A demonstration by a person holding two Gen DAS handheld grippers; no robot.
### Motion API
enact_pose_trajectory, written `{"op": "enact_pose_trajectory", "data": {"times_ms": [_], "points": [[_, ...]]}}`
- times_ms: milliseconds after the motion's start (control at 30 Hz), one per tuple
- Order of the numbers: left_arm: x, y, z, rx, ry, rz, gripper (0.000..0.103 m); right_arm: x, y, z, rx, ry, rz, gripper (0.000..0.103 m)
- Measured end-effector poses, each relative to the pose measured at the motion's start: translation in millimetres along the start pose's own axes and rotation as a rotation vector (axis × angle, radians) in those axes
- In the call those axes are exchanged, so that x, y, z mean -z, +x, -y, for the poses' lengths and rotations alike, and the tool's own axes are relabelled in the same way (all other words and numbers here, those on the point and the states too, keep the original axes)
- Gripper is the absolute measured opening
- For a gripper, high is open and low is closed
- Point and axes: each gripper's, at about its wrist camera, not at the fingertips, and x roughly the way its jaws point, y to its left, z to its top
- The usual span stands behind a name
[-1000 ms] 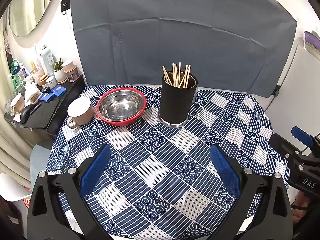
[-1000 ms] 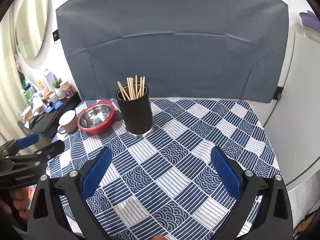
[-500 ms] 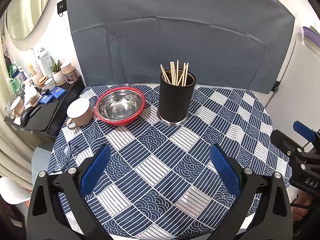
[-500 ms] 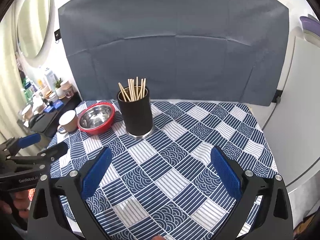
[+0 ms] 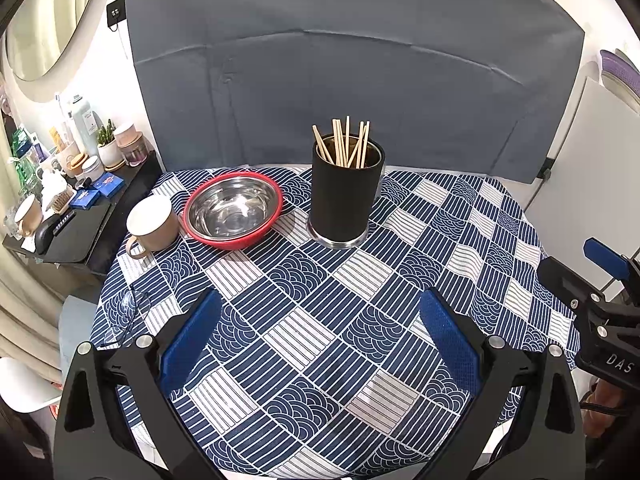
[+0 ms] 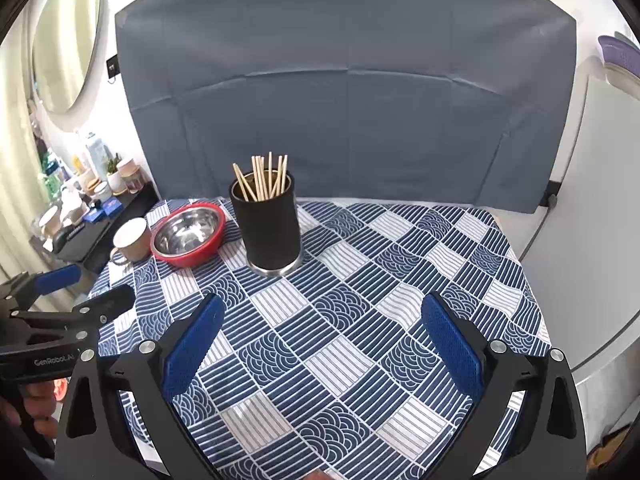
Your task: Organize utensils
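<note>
Since every thin wooden chopstick point(image 5: 345, 141) stands in the tall black cylindrical holder point(image 5: 345, 197) and none lies on the patterned desk point(image 5: 320, 320), sorting looks finished; left tool point(image 5: 320, 344) and right tool point(image 6: 322, 340) both gape empty.

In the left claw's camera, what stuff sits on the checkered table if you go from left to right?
Glasses → beige mug → red bowl → black holder full of chopsticks.

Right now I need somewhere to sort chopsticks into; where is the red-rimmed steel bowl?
In both wrist views the red-rimmed steel bowl sits on the table's far left, between the beige mug and the black chopstick holder.
</note>
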Motion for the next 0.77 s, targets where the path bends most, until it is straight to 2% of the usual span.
{"op": "enact_pose_trajectory", "data": {"times_ms": [567,767], "points": [[-1.8,2.6,-4.1,-0.020,-0.005,-0.004,0.097,-0.8,4.3,-1.2,-0.010,0.002,-0.004,0.095],[-3.7,1.3,-5.9,-0.001,-0.012,0.003,0.097,-0.6,5.0,-1.2,-0.009,0.004,-0.005,0.095]]}}
